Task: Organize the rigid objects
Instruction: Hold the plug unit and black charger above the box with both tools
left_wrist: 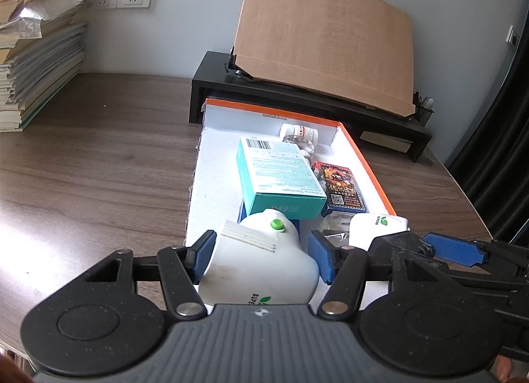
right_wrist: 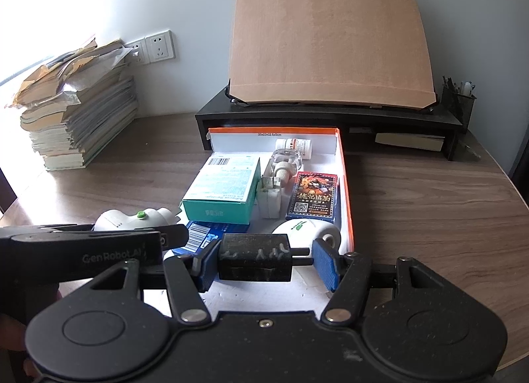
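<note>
Left gripper (left_wrist: 261, 255) clamped on white device (left_wrist: 264, 260) with green button — long axis pointing away, over white tray (left_wrist: 367, 165). Right gripper (right_wrist: 264, 262) clamped on black block (right_wrist: 254, 260) — lying crosswise, over tray's near end.

Both wrist cameras look down close along their tongs, sharing the box (left_wrist: 360, 155).

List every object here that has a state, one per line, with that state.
Left gripper: shut on white plastic device with green button.
Right gripper: shut on black rectangular block.
Orange-rimmed white cardboard box: open, no lid on.
Teal carton: closed, lying flat.
Small white pill bottle: capped, lying on its side.
Wooden board on black stand: tilted back.
</note>
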`<state>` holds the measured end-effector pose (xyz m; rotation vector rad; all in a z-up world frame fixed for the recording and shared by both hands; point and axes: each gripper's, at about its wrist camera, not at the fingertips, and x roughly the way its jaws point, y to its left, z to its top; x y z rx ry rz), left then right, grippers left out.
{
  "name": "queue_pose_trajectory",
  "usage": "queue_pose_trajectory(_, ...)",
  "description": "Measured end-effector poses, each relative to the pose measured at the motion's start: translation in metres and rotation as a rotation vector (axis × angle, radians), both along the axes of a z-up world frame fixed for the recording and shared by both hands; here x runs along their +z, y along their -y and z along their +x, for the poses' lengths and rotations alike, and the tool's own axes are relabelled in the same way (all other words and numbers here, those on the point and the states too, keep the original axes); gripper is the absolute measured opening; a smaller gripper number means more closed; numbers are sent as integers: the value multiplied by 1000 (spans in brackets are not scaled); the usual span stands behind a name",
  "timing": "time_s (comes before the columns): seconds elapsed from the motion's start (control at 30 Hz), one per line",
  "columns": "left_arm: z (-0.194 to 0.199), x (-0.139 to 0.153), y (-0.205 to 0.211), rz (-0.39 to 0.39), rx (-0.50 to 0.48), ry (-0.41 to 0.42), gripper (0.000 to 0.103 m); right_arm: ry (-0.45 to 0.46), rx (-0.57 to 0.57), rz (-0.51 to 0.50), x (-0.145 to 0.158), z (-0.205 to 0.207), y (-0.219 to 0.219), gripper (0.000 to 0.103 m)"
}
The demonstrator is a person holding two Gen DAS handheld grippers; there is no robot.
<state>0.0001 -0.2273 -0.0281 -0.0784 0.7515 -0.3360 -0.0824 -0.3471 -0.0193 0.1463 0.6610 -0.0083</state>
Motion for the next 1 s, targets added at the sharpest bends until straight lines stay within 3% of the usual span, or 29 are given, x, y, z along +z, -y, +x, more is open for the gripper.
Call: queue_pose_trajectory(1.0,6,-7,2,0,-29,-28,61,-40,-28,-10,-9,6,1,72)
